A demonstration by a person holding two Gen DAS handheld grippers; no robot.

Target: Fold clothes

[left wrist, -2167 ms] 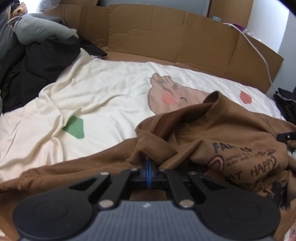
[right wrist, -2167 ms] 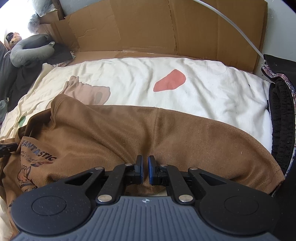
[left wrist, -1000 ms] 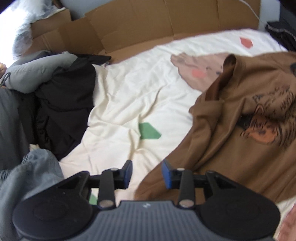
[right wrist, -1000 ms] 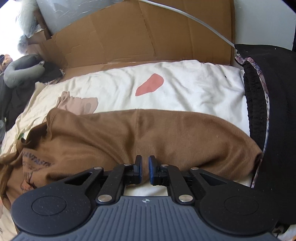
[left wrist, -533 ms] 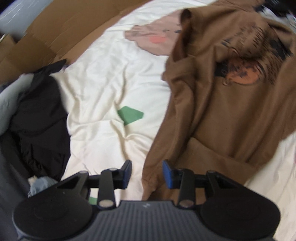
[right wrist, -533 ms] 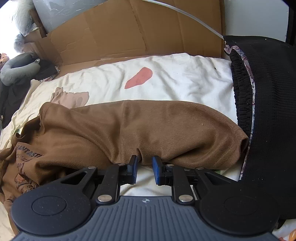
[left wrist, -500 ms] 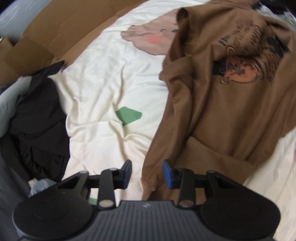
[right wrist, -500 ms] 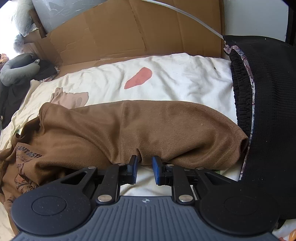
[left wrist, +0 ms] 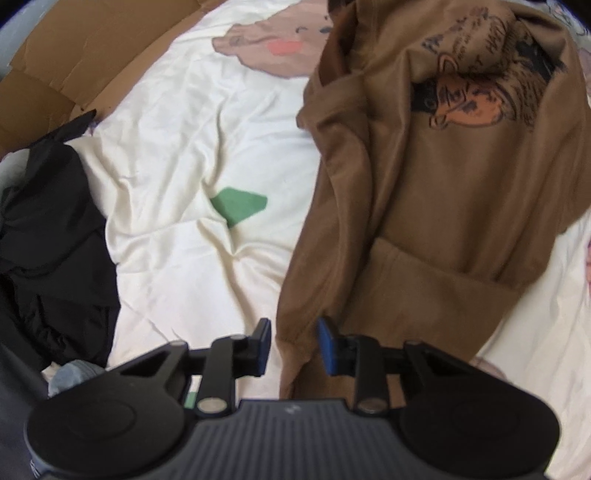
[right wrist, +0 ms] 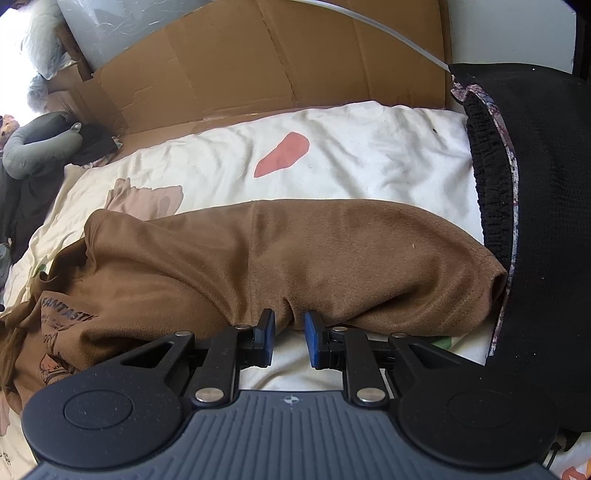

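Observation:
A brown T-shirt (left wrist: 443, 184) with a printed animal on its chest lies rumpled on a cream bed sheet (left wrist: 184, 147). My left gripper (left wrist: 295, 345) points down over the shirt's near corner. Its jaws are closing with the brown edge between them, and the pads stand clear of the cloth. In the right wrist view the brown T-shirt (right wrist: 332, 251) lies as a long fold across the sheet. My right gripper (right wrist: 290, 338) is open at that fold's near edge, its tips just short of the cloth, with bare sheet between the fingers.
A pile of black clothes (left wrist: 48, 221) lies to the left of the shirt. Cardboard panels (right wrist: 258, 55) stand along the bed's far side, with a white cable (right wrist: 388, 29) over them. A black knit garment (right wrist: 535, 221) rises at the right, and a grey neck pillow (right wrist: 37, 144) lies far left.
My left gripper let go of the shirt, rolled, sank over the shirt's near corner, and its jaws narrowed. My right gripper's jaws parted from nearly shut and stayed in place.

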